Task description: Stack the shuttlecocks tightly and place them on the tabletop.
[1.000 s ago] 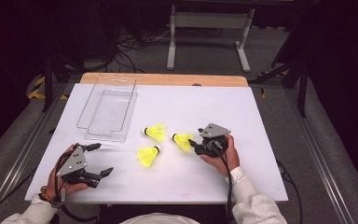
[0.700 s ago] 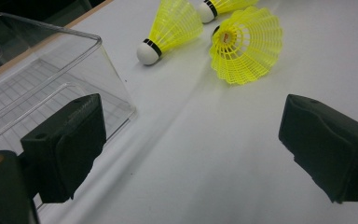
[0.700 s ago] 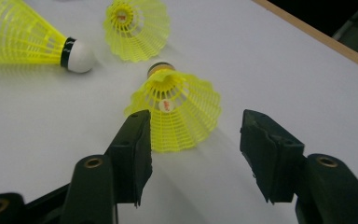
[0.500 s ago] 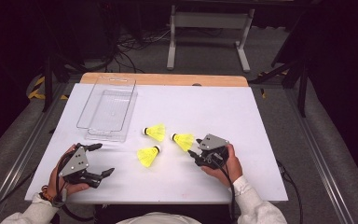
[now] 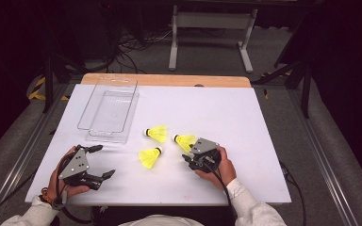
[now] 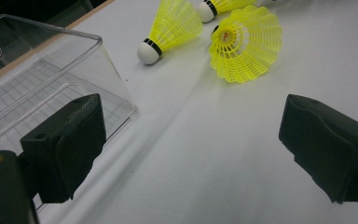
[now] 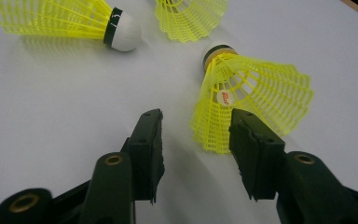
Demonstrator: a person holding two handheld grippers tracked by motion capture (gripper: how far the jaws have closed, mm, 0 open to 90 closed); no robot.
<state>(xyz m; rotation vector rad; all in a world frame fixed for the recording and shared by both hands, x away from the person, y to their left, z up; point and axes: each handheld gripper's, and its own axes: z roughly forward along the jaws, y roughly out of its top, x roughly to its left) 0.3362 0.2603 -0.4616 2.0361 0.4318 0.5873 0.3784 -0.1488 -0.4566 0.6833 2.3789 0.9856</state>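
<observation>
Shuttlecock nearest the right gripper (image 5: 185,140): in the high view we see it lying on its side on the white table (image 5: 245,122), cork pointing away from the person, skirt edge right at the right gripper (image 5: 187,159). Two more yellow shuttlecocks lie close by: one farther back (image 5: 157,133), one nearer the person (image 5: 150,157), all three apart from each other. Clear plastic box (image 5: 108,110) sits at the table's left rear. Left gripper (image 5: 100,162) rests low at the front left, jaws wide apart, nothing between them.

Left gripper view: we look between the spread jaws at bare table. The clear box corner (image 6: 65,79) is beside the left-hand jaw. Ahead, one shuttlecock lies with its cork toward us (image 6: 172,28), another shows its open skirt (image 6: 247,44), and a third peeks in at the top edge (image 6: 219,6).

Right gripper view: jaws have just been closing. The near shuttlecock (image 7: 251,100) has its skirt rim partly in the gap, by the right-hand jaw; the left-hand jaw is clear of it, so we read the fingers as still apart, no clamp yet. Whether the right-hand pad touches the skirt we can't tell. Another shuttlecock (image 7: 60,21) lies up left, and a third's skirt (image 7: 191,14) is at the top.
</observation>
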